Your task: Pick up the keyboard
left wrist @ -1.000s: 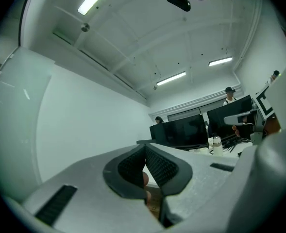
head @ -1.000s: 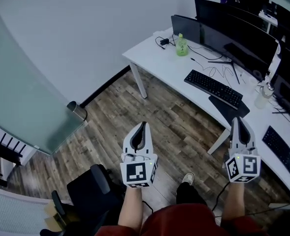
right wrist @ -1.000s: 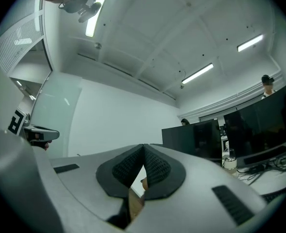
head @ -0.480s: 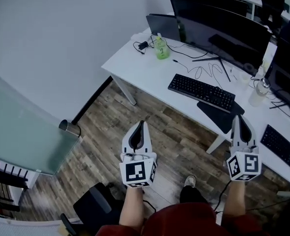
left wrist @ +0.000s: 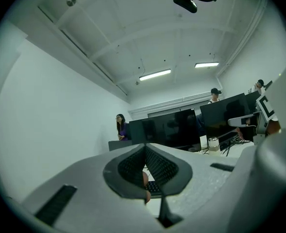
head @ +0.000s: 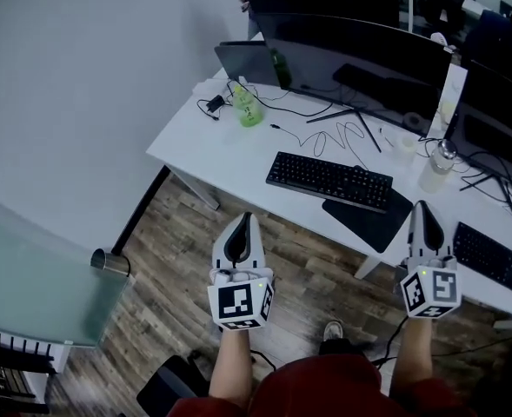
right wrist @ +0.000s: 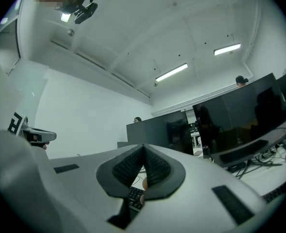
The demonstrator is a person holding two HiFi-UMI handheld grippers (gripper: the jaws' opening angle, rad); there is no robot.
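Beyond the shut, empty left tongs (head: 246,222) and right tongs (head: 421,208), well apart, keyboard (head: 329,181) flat on desk (head: 195,139).

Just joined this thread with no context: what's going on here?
A person stands at a white desk with tongs in each hand. The left tongs and right tongs are both shut and empty, held level and touching nothing. The keyboard lies flat on the desk ahead of them, its right end over a black mat. It has not been picked up yet.
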